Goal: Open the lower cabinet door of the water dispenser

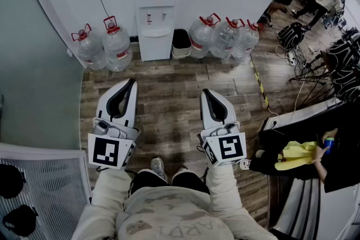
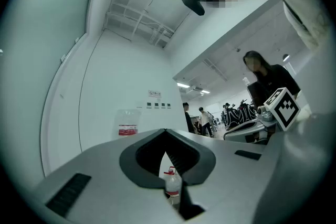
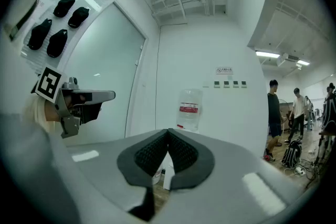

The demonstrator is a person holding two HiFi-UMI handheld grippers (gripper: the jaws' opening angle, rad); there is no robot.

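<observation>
1. The left gripper hangs over the wooden floor. Its jaws are pressed together with nothing between them.
2. The water dispenser stands upright at the floor's far edge, against the wall. The lower cabinet door is its bottom front panel. It faces the person and looks closed. It is well apart from both grippers, ahead and a little right of the left one and ahead and further left of the right one. By sideways offset I judge the left gripper the nearer.
3. The right gripper also has its jaws closed tight and holds nothing.
4. Only the head view shows the door. In the left gripper view the closed left gripper covers the dispenser's lower part. Only the upturned bottle clears it. The right gripper view, over the right gripper, shows that bottle more squarely ahead.
</observation>
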